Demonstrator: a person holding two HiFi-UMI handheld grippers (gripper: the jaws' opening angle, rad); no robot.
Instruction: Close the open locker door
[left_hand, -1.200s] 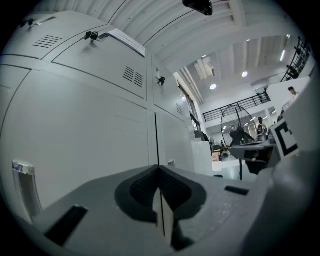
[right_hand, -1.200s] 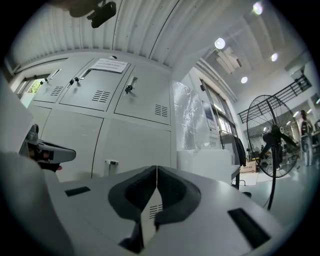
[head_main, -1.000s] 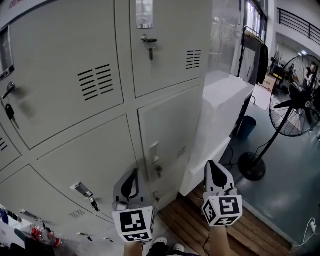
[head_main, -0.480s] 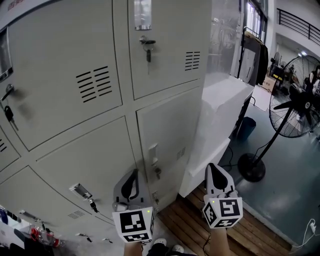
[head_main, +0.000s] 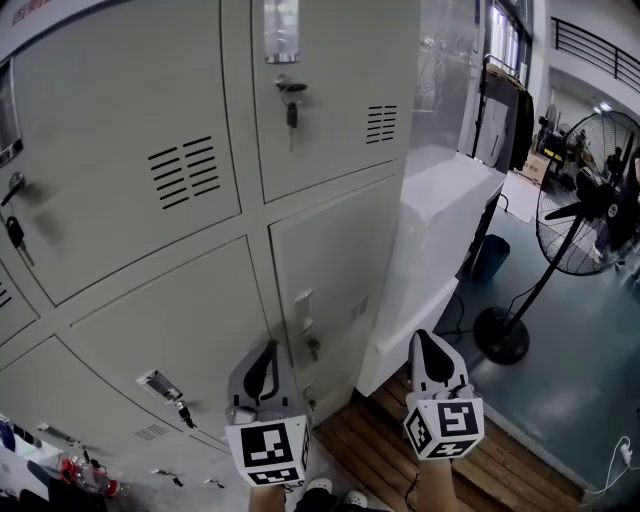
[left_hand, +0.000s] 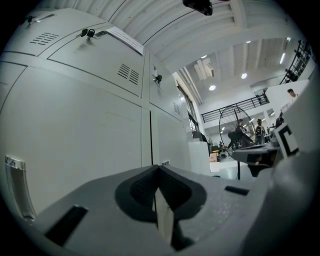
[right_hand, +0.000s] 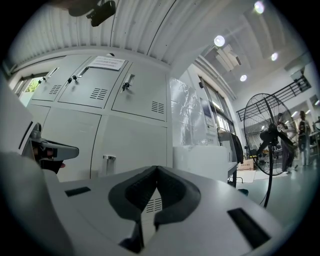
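Grey lockers fill the left of the head view, and every door in view lies flush with its frame. The nearest is the lower right door, with a handle and a key in its lock. My left gripper hovers just short of that door, shut and empty, with the door surface close on its left. My right gripper is off the cabinet's right corner, also shut with nothing in it. Their tips meet in the left gripper view and the right gripper view.
A white wrapped block stands against the lockers' right side. Wooden pallet boards lie underfoot. A big pedestal fan and a blue bin stand at the right, with dark jackets hanging behind. Keys hang in other doors.
Both grippers have held still. The head view has drifted slightly, so the lockers sit a touch further left in the picture.
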